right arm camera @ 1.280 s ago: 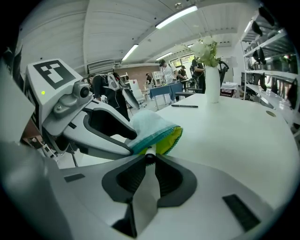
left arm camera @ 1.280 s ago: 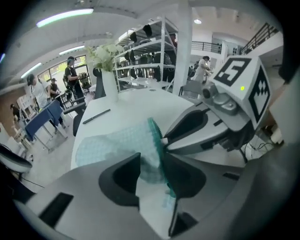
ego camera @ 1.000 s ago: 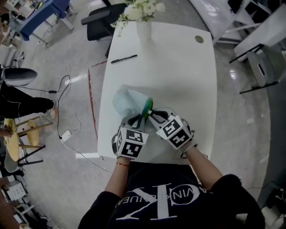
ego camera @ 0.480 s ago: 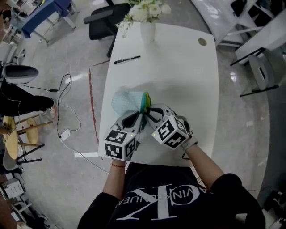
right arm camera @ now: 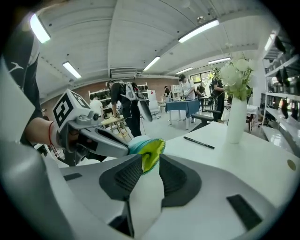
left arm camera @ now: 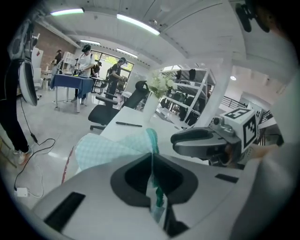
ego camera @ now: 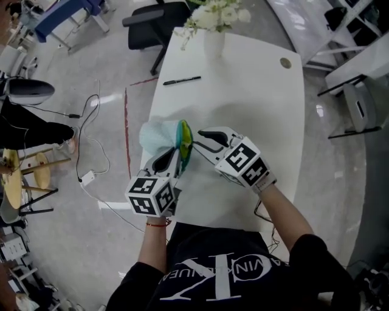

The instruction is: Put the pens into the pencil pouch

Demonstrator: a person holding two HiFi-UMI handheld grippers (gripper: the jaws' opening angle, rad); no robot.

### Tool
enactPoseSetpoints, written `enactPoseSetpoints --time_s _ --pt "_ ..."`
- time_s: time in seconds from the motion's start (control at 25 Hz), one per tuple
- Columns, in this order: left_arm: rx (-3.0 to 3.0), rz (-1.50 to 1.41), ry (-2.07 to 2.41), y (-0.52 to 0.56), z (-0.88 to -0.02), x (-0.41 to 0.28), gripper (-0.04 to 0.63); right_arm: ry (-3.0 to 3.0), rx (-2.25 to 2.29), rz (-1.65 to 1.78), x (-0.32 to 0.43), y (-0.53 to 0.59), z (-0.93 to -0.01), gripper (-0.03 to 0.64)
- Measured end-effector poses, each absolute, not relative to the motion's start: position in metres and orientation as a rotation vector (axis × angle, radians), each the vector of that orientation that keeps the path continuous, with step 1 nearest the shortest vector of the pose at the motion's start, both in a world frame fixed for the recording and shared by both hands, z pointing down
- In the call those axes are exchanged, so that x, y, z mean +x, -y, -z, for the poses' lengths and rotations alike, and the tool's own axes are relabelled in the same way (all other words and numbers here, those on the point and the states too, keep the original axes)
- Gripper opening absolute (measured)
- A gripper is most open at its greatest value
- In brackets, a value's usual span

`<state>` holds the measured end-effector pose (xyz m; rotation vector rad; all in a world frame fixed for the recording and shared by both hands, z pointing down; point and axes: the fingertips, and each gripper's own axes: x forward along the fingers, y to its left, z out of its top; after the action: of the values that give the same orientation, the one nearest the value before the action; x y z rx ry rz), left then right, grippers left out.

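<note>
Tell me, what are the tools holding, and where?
Left tool clamps the pencil pouch by its zipper edge. Right tool's jaws are opening, that edge between them.

We see a pouch [ego camera: 155, 135] in pale mint check, its zip edge green, its lining yellow-green. In the upper middle, a black pen [ego camera: 182, 80] lies on the white table [ego camera: 261, 103] near a white vase [ego camera: 214, 44] of white flowers [ego camera: 220, 14]. At left, a red line [ego camera: 127, 133] crosses the grey floor [ego camera: 79, 234].

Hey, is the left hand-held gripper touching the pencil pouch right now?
Touching. The left gripper view shows the left hand-held gripper with its jaws shut on the pencil pouch, pinching its edge between them.
</note>
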<state>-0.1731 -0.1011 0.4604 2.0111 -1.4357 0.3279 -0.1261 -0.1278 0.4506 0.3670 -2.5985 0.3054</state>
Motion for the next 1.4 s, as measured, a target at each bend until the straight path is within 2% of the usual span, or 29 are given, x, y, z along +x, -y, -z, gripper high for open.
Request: enactPoseSetpoints --time_s 0.36,0.76,1.0,1.32,1.4 --pt "1.978 -0.271 1.491 0.107 -0.458 -0.202 0.015 2.537 0.373 -0.138 -0.143 0.197 -0.452 0.125" --pt "1.990 -0.214 1.412 0.115 -0.459 -0.192 0.015 2.455 0.384 -0.090 -0.168 0.277 -0.479 0.124" --pt "2.021 -0.293 1.381 0.116 -0.467 -0.178 0.015 2.354 0.436 -0.041 -0.172 0.326 -0.513 0.126" --pt "2.027 -0.293 1.336 0.115 -0.473 -0.160 0.015 2.232 0.231 0.021 -0.181 0.350 -0.553 0.178" --pt "2.027 -0.293 1.328 0.115 -0.474 -0.156 0.015 2.199 0.175 0.031 -0.182 0.351 -0.558 0.173"
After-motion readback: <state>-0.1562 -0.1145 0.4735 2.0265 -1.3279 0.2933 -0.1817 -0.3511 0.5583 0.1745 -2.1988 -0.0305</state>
